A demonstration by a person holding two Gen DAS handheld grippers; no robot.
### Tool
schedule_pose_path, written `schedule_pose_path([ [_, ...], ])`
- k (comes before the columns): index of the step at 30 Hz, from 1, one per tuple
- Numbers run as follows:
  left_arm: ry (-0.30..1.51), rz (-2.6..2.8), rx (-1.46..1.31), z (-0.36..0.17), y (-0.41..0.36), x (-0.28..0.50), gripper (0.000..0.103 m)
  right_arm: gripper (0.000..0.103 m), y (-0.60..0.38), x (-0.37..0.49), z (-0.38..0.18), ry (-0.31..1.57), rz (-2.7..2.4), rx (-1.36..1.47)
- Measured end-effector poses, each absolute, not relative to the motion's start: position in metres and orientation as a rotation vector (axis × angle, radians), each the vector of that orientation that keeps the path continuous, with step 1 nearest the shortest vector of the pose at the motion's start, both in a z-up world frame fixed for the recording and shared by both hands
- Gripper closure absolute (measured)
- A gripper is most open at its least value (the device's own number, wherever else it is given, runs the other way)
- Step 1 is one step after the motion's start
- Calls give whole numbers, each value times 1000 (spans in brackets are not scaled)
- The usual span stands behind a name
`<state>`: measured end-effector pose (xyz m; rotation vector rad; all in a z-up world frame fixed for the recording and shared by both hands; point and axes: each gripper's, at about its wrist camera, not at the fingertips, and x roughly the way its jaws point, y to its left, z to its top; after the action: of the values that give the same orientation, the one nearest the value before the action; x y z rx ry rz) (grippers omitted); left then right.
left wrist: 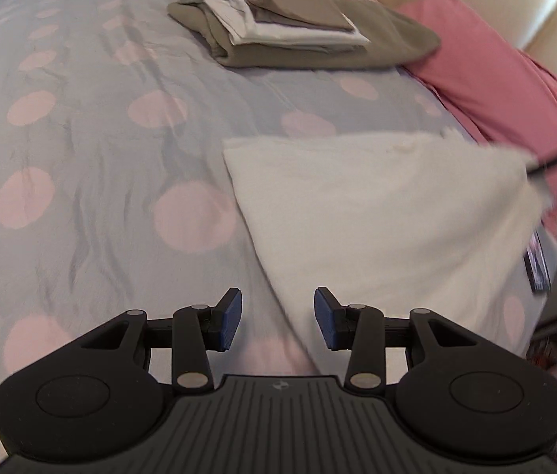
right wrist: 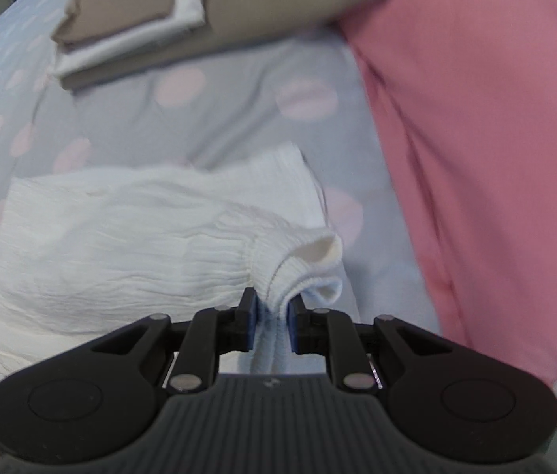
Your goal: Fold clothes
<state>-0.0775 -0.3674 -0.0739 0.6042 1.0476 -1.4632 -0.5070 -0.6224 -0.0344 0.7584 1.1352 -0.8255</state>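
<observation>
A bed [left wrist: 81, 138] with a grey, pink-dotted cover fills both views, a pink pillow [left wrist: 495, 79] along its far right side and a stack [left wrist: 286, 27] of folded tan and white clothes set near the pillow. The white garment [left wrist: 389, 217] lies spread on the cover nearer the cameras, apart from the stack. The step in hand looks like a fold in progress: the right gripper [right wrist: 272, 316] is clamped on the garment's ribbed edge [right wrist: 294, 272], which bunches up between its blue pads [right wrist: 253, 318] and trails down towards the camera, while the rest of the cloth lies flat to the left. The left gripper [left wrist: 278, 318] has its jaws apart with nothing between them, hovering over the garment's near left edge and the bare cover beside it. The next move probably calls for the right gripper to carry the pinched edge across the flat part and lay it down square, and for the left to pin or take the near edge so the cloth does not drag. The right wrist view alone shows the grip and the crinkled weave and ribbing. The left wrist view alone shows the whole outline of the garment, its far right corner blurred, and a dark blurred shape at the right margin that I cannot make out.
</observation>
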Motion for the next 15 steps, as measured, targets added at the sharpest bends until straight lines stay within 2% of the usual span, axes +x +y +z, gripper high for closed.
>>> schedule_pose_path([
  [8,1050,-1441,612,-88,-427,-78,65,81,-626,-524,-90,1134,-802,849],
  [11,1065,-1435,620,-95,-442,-78,65,68,-626,-529,-95,1100,-765,868],
  [13,1078,-1436,614,-98,-449,-77,65,48,-630,-539,-91,1028,-754,899],
  [15,1093,-1443,606,-101,-455,-77,65,44,-636,-554,-85,912,-755,961],
])
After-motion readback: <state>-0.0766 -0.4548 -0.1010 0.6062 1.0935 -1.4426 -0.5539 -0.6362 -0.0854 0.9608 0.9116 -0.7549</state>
